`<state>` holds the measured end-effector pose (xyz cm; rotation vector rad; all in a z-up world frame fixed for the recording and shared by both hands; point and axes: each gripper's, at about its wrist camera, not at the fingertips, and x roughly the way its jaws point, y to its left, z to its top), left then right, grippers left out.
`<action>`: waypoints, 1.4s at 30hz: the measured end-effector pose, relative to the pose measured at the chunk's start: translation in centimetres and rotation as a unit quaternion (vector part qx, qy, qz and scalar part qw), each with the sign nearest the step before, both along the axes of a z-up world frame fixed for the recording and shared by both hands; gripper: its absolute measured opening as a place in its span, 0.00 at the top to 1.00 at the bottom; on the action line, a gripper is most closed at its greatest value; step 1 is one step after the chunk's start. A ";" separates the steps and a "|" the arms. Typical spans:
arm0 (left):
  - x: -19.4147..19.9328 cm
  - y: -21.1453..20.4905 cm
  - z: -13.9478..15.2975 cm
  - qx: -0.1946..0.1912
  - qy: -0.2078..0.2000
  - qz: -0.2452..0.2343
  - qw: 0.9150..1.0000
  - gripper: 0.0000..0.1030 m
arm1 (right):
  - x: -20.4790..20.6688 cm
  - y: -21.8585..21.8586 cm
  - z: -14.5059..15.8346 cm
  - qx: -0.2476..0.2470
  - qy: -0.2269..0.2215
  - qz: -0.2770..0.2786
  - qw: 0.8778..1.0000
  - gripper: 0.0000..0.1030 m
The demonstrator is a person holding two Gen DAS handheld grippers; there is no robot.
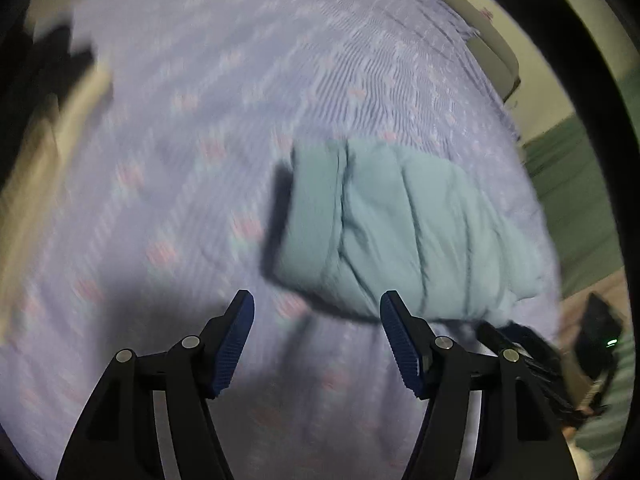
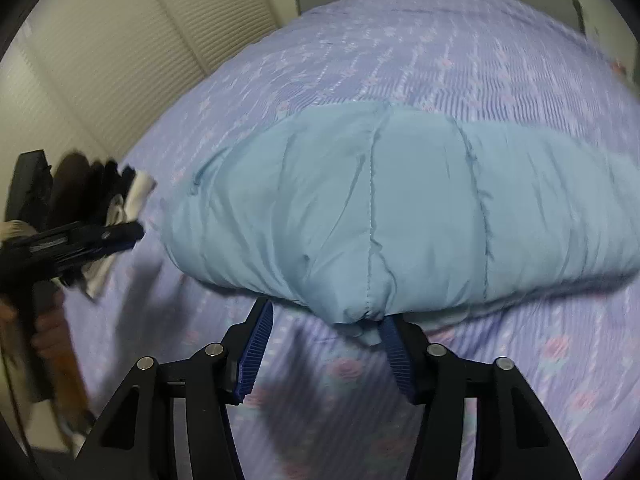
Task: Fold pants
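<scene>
Right wrist view: pants (image 2: pixel 400 208) folded into a puffy blue bundle on the bedspread (image 2: pixel 400 40), right gripper (image 2: pixel 324 320) spread at its near edge, empty. Left gripper (image 1: pixel 316 312) spread too, left of the bundle. Seemingly mid-fold; next, pinching the near edge.

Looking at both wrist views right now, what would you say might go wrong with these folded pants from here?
1. The light blue quilted pants look puffy, so with both grippers open the fold may spring apart.
2. A small tab hangs at the near edge beside the right gripper; one of its fingers could snag it.
3. The left wrist view is blurred, so the left gripper seems to be moving and could brush the pants.
</scene>
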<state>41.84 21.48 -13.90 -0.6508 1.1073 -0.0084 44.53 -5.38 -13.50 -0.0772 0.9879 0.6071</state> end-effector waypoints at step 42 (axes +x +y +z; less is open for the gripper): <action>-0.9 -1.6 1.7 0.194 0.029 0.022 0.980 0.47 | -3.2 -2.3 0.5 0.035 0.041 -0.040 0.998 0.55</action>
